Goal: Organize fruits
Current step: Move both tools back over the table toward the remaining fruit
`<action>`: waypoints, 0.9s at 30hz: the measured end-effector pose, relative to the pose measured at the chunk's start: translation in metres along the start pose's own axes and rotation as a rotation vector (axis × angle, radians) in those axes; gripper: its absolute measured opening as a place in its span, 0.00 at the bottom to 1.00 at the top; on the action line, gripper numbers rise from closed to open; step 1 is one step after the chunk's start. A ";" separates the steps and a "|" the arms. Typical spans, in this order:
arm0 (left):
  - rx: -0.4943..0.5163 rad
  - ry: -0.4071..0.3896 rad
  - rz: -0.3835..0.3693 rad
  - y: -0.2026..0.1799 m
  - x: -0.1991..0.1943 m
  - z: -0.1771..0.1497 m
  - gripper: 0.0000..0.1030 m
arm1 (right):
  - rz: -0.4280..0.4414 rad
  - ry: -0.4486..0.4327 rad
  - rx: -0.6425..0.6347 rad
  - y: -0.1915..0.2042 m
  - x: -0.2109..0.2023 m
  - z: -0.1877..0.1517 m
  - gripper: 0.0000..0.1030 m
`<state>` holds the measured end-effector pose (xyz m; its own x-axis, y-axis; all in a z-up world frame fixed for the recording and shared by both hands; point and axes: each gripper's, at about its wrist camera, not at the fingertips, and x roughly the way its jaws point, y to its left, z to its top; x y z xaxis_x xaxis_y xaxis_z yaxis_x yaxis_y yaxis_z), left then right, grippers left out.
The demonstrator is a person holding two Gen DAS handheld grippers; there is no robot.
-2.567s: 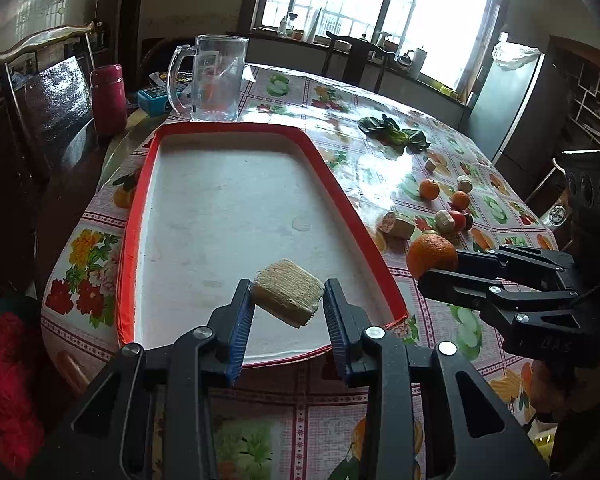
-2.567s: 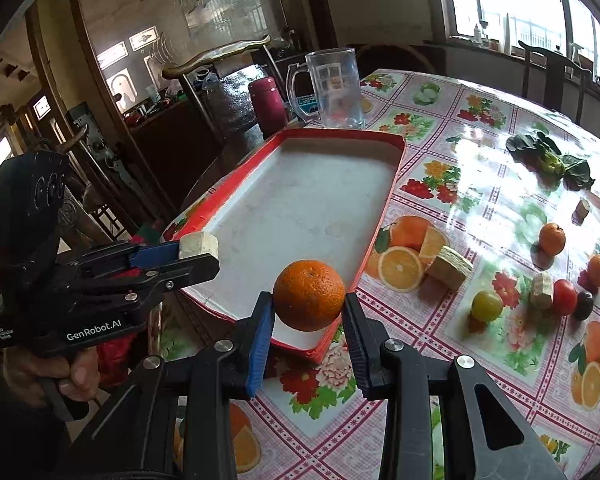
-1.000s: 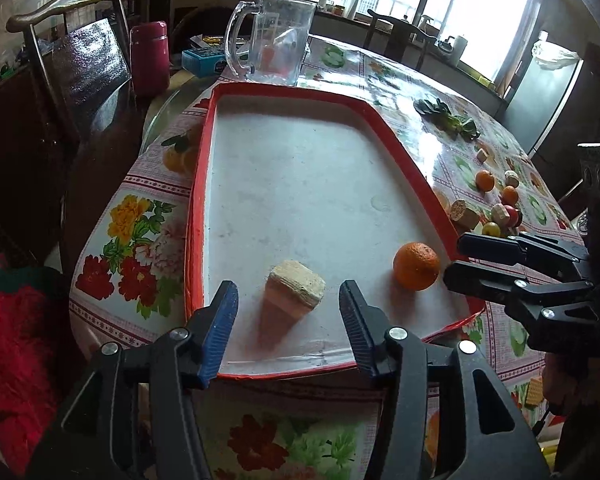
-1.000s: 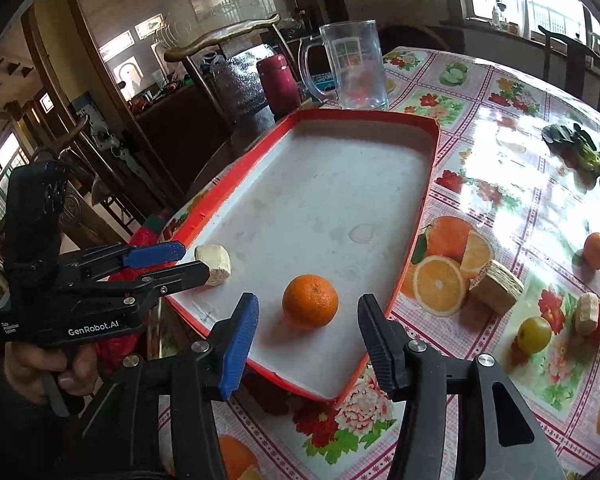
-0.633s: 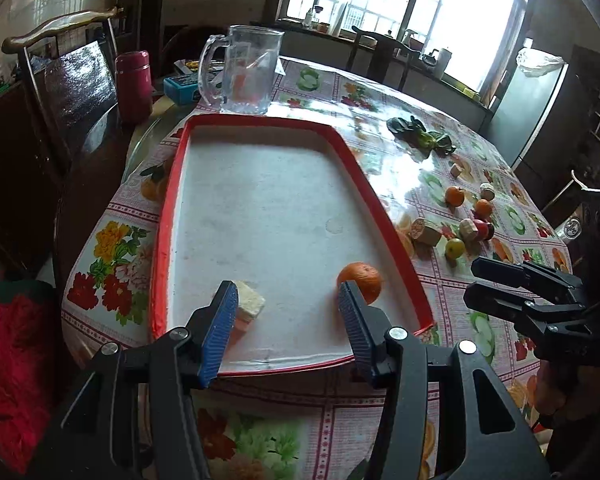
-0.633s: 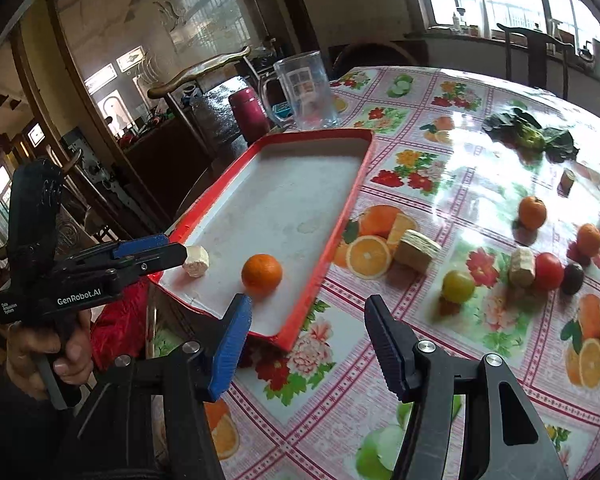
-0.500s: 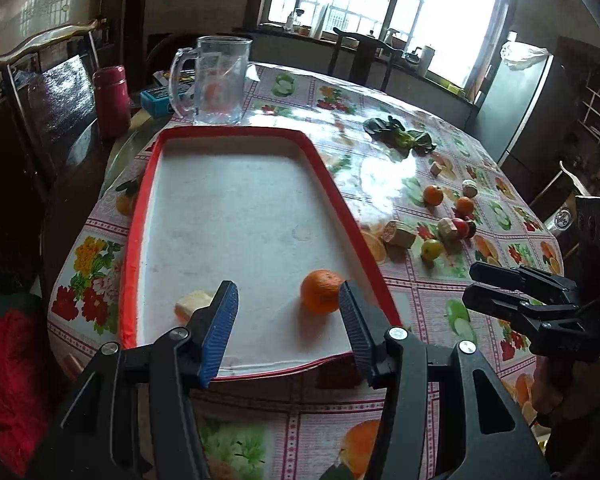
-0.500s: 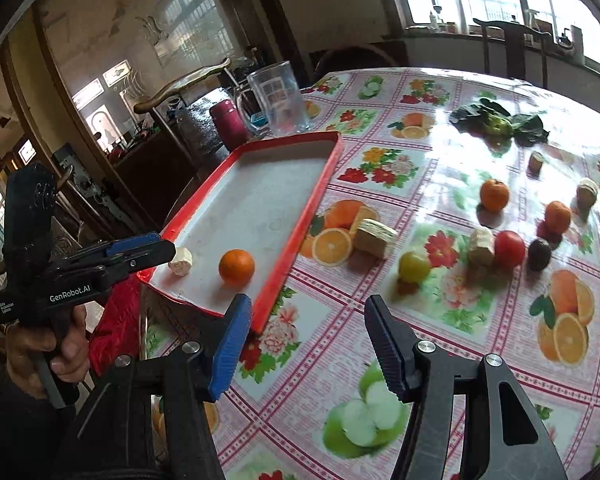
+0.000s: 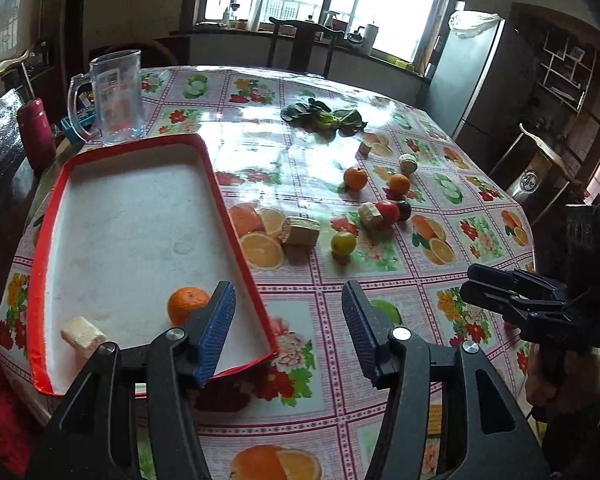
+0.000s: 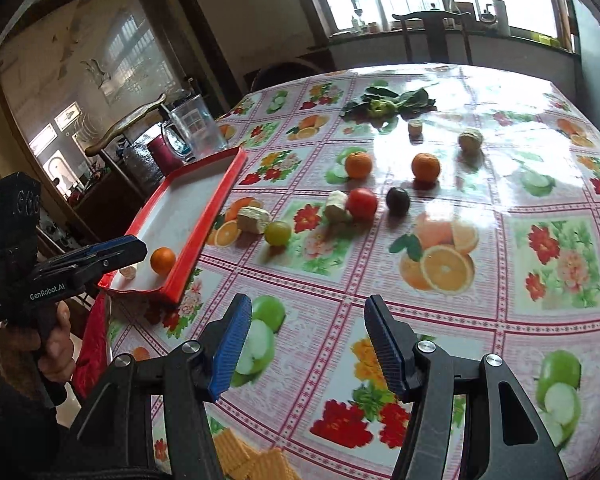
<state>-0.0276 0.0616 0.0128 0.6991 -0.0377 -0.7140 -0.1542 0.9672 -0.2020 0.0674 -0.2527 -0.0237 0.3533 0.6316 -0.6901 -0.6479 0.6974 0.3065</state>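
Observation:
A red-rimmed white tray (image 9: 48, 220) lies at the table's left; it also shows in the right wrist view (image 10: 220, 196). In its near end lie an orange (image 9: 186, 303) and a pale block (image 9: 82, 333). On the cloth to its right lie a tan block (image 9: 300, 231), a green fruit (image 9: 343, 242), a red tomato (image 10: 362, 202), a dark fruit (image 10: 397, 200) and two oranges (image 10: 358, 164) (image 10: 425, 167). My left gripper (image 9: 288, 332) is open and empty above the tray's near right corner. My right gripper (image 10: 308, 344) is open and empty over the cloth, short of the fruits.
A glass mug (image 9: 114, 98) stands behind the tray, with a red flask (image 9: 36, 132) to its left. Green leaves (image 9: 324, 118) lie at the far middle of the table. Small pale pieces (image 10: 471, 140) lie beyond the oranges. Chairs stand around the table.
Both grippers let go of the pale block and the orange in the tray, opened, and drew back. Both have swung right toward the loose fruits.

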 end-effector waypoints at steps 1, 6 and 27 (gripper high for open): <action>0.006 0.000 -0.009 -0.005 0.002 0.001 0.52 | -0.011 -0.005 0.008 -0.006 -0.005 -0.003 0.59; 0.043 0.017 -0.034 -0.027 0.012 0.002 0.52 | -0.059 -0.023 0.040 -0.029 -0.023 -0.011 0.59; 0.085 0.111 -0.081 -0.063 0.061 -0.007 0.52 | -0.250 -0.049 0.071 -0.071 -0.050 -0.039 0.59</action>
<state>0.0198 -0.0033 -0.0228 0.6244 -0.1392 -0.7686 -0.0379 0.9774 -0.2078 0.0697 -0.3466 -0.0363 0.5302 0.4512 -0.7178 -0.4882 0.8547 0.1766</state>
